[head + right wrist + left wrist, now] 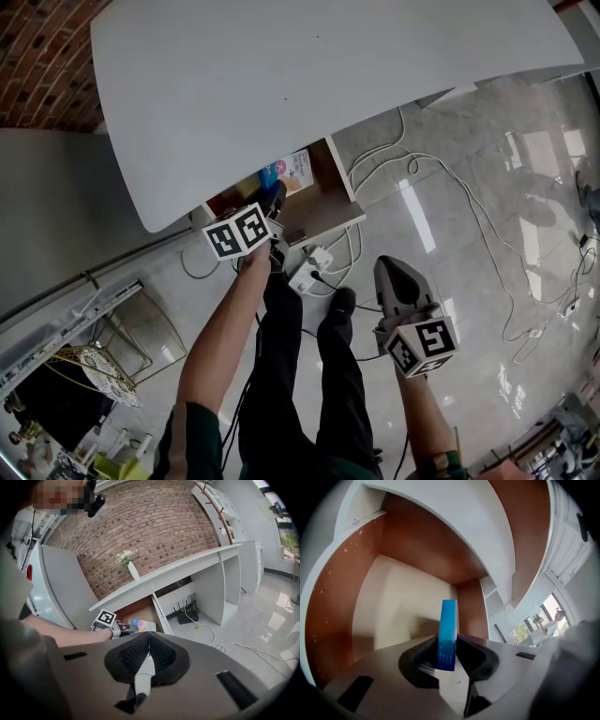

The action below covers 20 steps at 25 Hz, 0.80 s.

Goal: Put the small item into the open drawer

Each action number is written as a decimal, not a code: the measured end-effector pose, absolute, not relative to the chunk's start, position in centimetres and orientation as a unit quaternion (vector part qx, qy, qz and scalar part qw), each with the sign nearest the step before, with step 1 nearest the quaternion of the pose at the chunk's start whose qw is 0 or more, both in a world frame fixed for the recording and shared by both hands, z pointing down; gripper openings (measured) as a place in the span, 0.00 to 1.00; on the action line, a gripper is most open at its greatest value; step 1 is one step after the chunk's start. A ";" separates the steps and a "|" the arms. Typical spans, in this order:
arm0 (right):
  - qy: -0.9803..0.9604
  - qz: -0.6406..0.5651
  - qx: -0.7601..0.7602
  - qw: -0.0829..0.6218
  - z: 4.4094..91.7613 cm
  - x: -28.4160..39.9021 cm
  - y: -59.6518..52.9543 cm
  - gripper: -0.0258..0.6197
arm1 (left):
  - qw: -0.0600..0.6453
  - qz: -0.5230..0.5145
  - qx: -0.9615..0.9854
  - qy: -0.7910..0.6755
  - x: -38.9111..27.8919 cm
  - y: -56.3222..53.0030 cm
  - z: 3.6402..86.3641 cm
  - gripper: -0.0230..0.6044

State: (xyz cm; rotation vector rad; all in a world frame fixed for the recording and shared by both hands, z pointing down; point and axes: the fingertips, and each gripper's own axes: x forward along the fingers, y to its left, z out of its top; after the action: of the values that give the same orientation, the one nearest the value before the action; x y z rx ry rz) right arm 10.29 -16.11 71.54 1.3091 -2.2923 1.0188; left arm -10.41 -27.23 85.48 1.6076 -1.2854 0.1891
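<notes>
Left gripper (275, 202) is pinching the small item (448, 631), a thin blue box. The box stands on edge between the two pads, its narrow edge facing the gripper camera and its long axis running forward along the jaws. In the head view the box tip sits just inside the mouth of the open drawer (344, 597), under the edge of the white desk top (328, 66). The left gripper view shows brown drawer walls on both sides and the pale drawer floor below and ahead of the box. The box is not resting on the floor; it hangs off the jaws. The key relation is that the drawer floor lies down and forward of the held box, in line with its long axis. The likely next move is a short dip further in and then spreading the jaws. Because the box is on edge, it will probably tip onto a flat face when let go. Right gripper (148, 637) has its jaws pressed together with nothing between them. It is held over the tiled floor, well apart from the drawer, so the left hand is clearly the nearer one and is doing the work.
</notes>
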 end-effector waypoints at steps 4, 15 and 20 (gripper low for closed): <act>-0.799 0.358 0.459 0.153 71.5 10.2 -16.0 0.08 | 0.523 0.089 0.654 -0.539 -10.7 -26.8 86.0 0.21; -0.799 0.357 0.458 0.155 71.6 10.0 -15.8 0.08 | 0.506 0.134 0.633 -0.571 -12.3 -25.4 86.2 0.38; -0.800 0.357 0.456 0.154 71.6 9.6 -15.8 0.08 | 0.490 0.144 0.641 -0.573 -12.4 -25.3 85.5 0.38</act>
State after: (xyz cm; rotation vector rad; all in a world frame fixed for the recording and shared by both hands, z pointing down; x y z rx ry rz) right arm 9.61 -15.77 71.64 1.3086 -2.2949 1.0231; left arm -12.44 -25.26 85.50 1.5564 -1.3922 0.3492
